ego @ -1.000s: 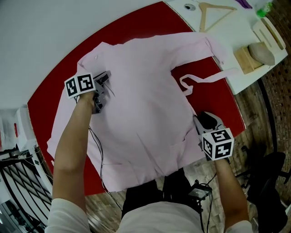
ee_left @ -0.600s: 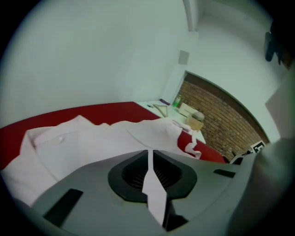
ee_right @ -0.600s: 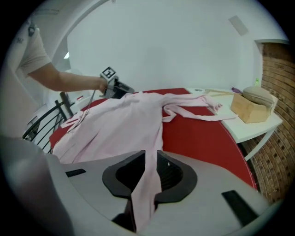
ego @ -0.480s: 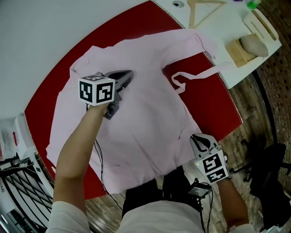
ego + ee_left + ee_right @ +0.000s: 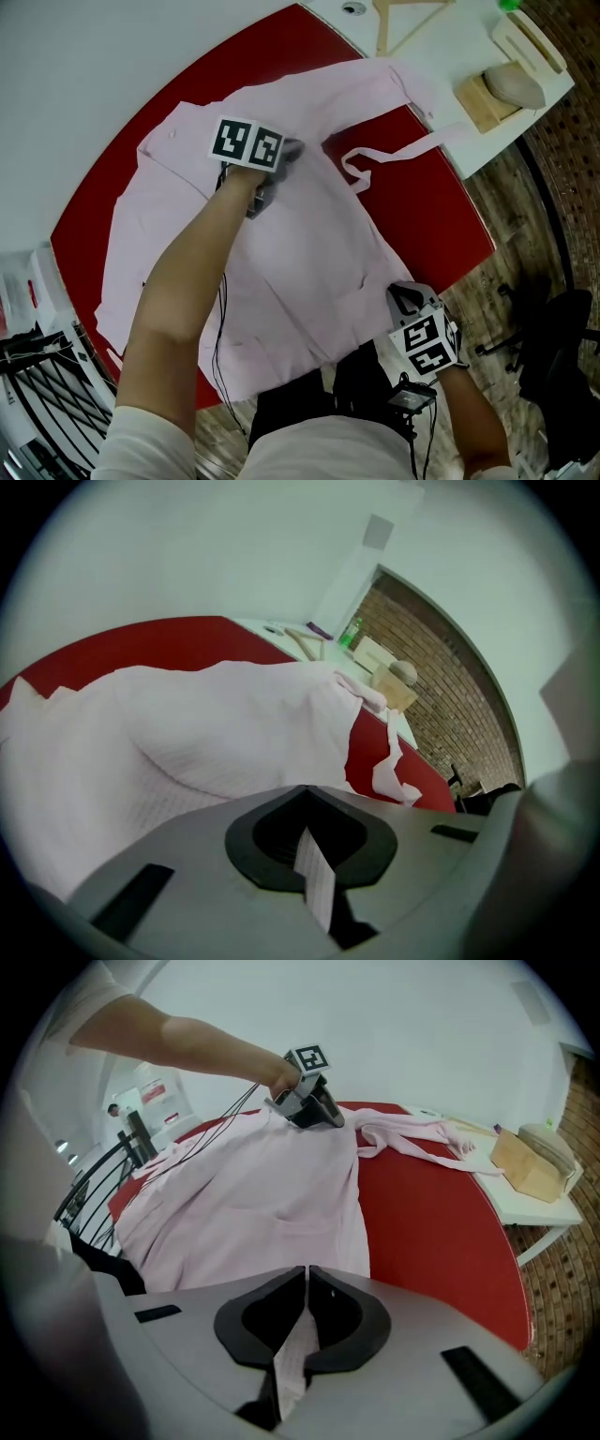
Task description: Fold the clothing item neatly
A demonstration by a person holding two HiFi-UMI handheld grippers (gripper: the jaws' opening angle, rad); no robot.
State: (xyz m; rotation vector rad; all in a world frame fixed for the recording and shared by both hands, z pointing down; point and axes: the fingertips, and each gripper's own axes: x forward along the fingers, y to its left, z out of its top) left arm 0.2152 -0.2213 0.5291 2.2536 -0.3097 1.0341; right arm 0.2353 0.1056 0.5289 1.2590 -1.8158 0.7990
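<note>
- And the left gripper [image 5: 289, 155] has swept in from the 9 o'clock edge of the pink shirt [image 5: 309, 253] to the 12 o'clock part of it, hauling cloth along; the right gripper [image 5: 405, 296] has slid down to the hem at 5 o'clock
- Print first: each gripper carries a cube of bold black-and-white square markers, crisp blocky patterns and no letters
- Left jaws are pressed together on a thin strip of the shirt, which shows a fine woven grid in the left gripper view
- Right jaws have just closed and now pinch a narrow band of the same pale fabric at the hem
- The shirt is soft, lightly creased cotton-like cloth, spread over the red table [image 5: 272, 52], its lower edge hanging off towards the person at 6 o'clock
- One sleeve trails to 1 o'clock, its end on the white side table [image 5: 473, 150]; a thin curled strip of cloth lies on the red just below
- On that white table: a pale wooden hanger [image 5: 405, 17], triangular, and a boxy wooden block [image 5: 476, 103] with a smooth rounded grey-beige lump [image 5: 511, 84] at its side
</note>
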